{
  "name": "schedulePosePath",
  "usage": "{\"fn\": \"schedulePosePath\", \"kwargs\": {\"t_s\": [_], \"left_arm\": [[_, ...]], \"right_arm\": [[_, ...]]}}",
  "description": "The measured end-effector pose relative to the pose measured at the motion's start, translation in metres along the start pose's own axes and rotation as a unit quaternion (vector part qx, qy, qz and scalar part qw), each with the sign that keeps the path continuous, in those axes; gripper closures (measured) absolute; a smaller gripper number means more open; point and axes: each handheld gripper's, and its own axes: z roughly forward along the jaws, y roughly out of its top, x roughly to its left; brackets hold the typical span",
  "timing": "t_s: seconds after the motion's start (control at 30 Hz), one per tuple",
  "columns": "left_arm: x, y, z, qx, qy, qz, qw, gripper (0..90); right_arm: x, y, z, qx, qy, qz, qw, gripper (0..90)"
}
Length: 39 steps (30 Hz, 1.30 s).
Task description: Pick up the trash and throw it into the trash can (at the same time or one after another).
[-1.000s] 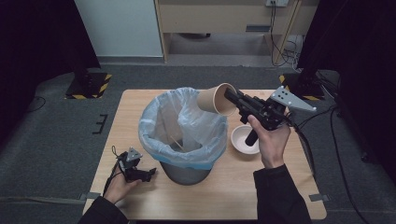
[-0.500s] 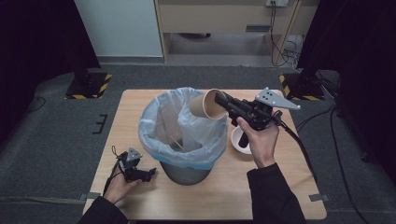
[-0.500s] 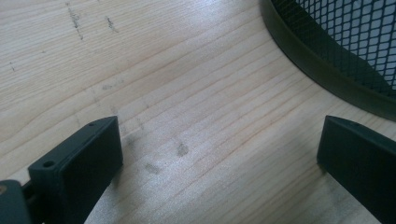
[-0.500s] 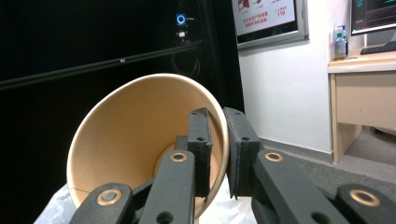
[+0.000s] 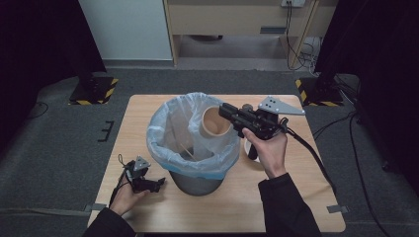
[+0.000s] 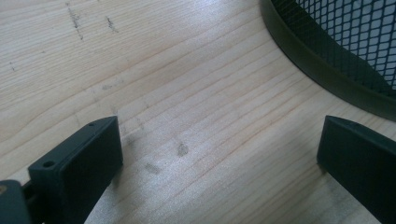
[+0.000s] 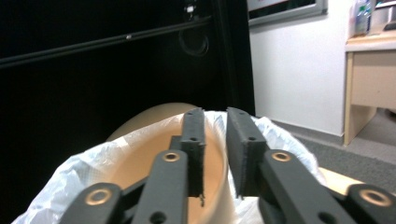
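Observation:
A tan paper cup (image 5: 215,122) hangs tilted over the right side of the bag-lined mesh bin (image 5: 195,180), its mouth facing up. My right gripper (image 5: 223,109) is shut on the cup's rim, level with the top of the bag. In the right gripper view the jaws (image 7: 215,140) stand narrowly apart with the cup (image 7: 140,163) wall between them, above the white bag (image 7: 60,186). My left gripper (image 5: 159,183) rests on the table left of the bin's base, open and holding nothing. Its own view has the jaws (image 6: 219,158) wide apart over bare wood, beside the bin's base (image 6: 327,79).
A white bowl-like object (image 5: 247,147) sits on the table under my right hand, partly hidden. A thin stick (image 5: 185,148) lies inside the bin. The wooden table (image 5: 296,197) has free room at the front right. Stands with hazard stripes (image 5: 94,91) flank the far floor.
My right gripper has carried the paper cup leftward, from beyond the bin's right rim to over the bin's opening. The left gripper has stayed put.

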Motion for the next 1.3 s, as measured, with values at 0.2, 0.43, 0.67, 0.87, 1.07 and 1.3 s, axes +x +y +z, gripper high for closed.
{"fn": "schedulePosePath", "kwargs": {"t_s": [0.2,0.43,0.67,0.87,1.07,1.3], "left_arm": [[0.000,0.000,0.000,0.000,0.000,0.000,1.0000,0.0],[0.000,0.000,0.000,0.000,0.000,0.000,1.0000,0.0],[0.000,0.000,0.000,0.000,0.000,0.000,1.0000,0.0],[0.000,0.000,0.000,0.000,0.000,0.000,1.0000,0.0],[0.000,0.000,0.000,0.000,0.000,0.000,1.0000,0.0],[0.000,0.000,0.000,0.000,0.000,0.000,1.0000,0.0]], "right_arm": [[-0.001,0.005,-0.006,-0.012,-0.003,-0.004,0.9999,70.5],[-0.009,0.022,-0.032,-0.046,-0.036,-0.018,0.9981,61.4],[-0.024,0.023,-0.060,-0.074,-0.067,-0.006,0.9950,56.2],[-0.043,0.000,-0.077,-0.068,-0.097,0.009,0.9929,51.3],[-0.065,-0.036,-0.091,-0.045,-0.128,0.027,0.9904,48.3],[-0.085,-0.068,-0.098,-0.004,-0.160,0.034,0.9866,45.1]]}}
